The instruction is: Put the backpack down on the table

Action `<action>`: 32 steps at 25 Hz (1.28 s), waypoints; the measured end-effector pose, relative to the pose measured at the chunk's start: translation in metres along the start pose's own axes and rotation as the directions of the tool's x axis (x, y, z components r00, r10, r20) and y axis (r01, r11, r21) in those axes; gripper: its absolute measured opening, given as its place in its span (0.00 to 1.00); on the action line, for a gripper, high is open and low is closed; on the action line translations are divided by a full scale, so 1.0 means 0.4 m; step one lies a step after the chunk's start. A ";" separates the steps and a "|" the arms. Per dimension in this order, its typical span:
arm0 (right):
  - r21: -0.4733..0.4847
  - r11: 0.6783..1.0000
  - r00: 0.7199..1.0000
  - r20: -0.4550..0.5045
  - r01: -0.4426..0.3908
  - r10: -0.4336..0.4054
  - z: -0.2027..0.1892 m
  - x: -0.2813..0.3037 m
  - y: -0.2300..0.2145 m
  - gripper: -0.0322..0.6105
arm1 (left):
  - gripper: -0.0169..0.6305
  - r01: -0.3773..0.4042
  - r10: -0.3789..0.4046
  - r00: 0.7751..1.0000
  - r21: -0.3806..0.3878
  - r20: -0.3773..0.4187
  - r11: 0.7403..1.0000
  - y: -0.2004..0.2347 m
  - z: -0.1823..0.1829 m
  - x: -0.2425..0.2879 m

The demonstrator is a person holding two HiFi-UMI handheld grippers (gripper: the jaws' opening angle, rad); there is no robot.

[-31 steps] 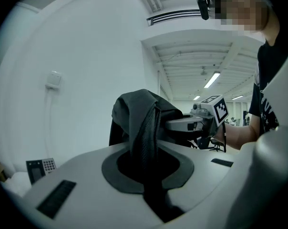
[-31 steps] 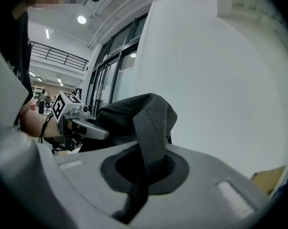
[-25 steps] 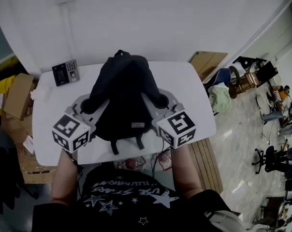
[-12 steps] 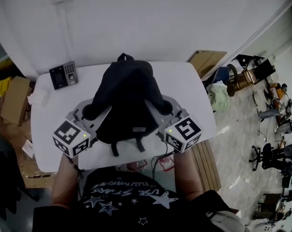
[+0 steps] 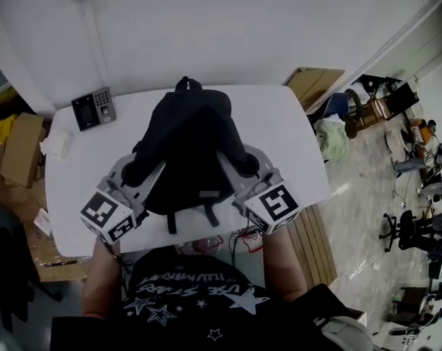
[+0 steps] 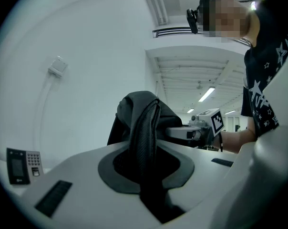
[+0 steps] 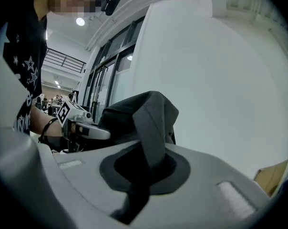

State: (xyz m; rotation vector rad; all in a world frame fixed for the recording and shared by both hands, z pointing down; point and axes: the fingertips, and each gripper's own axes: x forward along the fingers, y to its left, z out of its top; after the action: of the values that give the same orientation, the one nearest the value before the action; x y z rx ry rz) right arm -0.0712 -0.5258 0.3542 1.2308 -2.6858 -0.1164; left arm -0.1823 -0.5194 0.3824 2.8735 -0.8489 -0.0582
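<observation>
Black fabric backpack [image 5: 188, 148] upright on middle of white rounded table [image 5: 283, 123]. Left gripper [image 5: 137, 168] clamped on one dark strap [image 6: 144, 142]; right gripper [image 5: 246, 164] opening around the other strap [image 7: 153, 137]. May topple toward table's near edge from uneven release.

The left tongs [image 5: 135, 172] are held at the near left, pointed about level toward the far side and angled slightly inward. Their marker cube [image 5: 107, 216] is carried nearest the body. Their jaws are closed on the left strap [image 6: 144, 128], which is pinched between them. The right tongs [image 5: 244, 165] are held at the near right in a mirrored pose, with their cube [image 5: 274, 207] likewise nearest the body. Their jaws are opening, with the right strap [image 7: 153, 128] between them and touched on both sides. The left forearm [image 5: 98, 276] and the right forearm [image 5: 283, 262] are stretched forward from the torso.
</observation>
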 end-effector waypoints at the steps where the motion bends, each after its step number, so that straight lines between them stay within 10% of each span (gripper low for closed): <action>1: -0.007 1.000 1.000 -0.003 0.000 0.000 -0.003 0.001 0.002 0.08 | 0.09 -0.006 0.006 1.000 0.000 -0.002 1.000 0.000 -0.001 -0.001; 12: 0.019 1.000 1.000 0.010 0.011 -0.011 -0.031 -0.050 0.009 0.54 | 0.19 -0.165 0.167 0.985 0.065 -0.040 0.984 -0.008 -0.020 -0.030; 23: 0.101 0.995 1.000 0.023 -0.019 0.017 -0.083 -0.218 0.002 0.54 | 0.32 -0.491 0.491 0.868 0.017 -0.066 0.871 -0.067 -0.097 -0.147; 32: 0.104 0.991 0.996 0.009 -0.090 0.090 -0.123 -0.344 0.044 0.53 | 0.31 -0.464 0.456 0.885 -0.103 -0.094 0.880 -0.268 -0.175 -0.168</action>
State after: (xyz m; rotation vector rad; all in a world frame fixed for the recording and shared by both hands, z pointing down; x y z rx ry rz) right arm 0.0135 -0.4099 0.3865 1.1358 -2.7773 0.0342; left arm -0.1755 -0.3851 0.4354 2.4684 -1.4348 0.0375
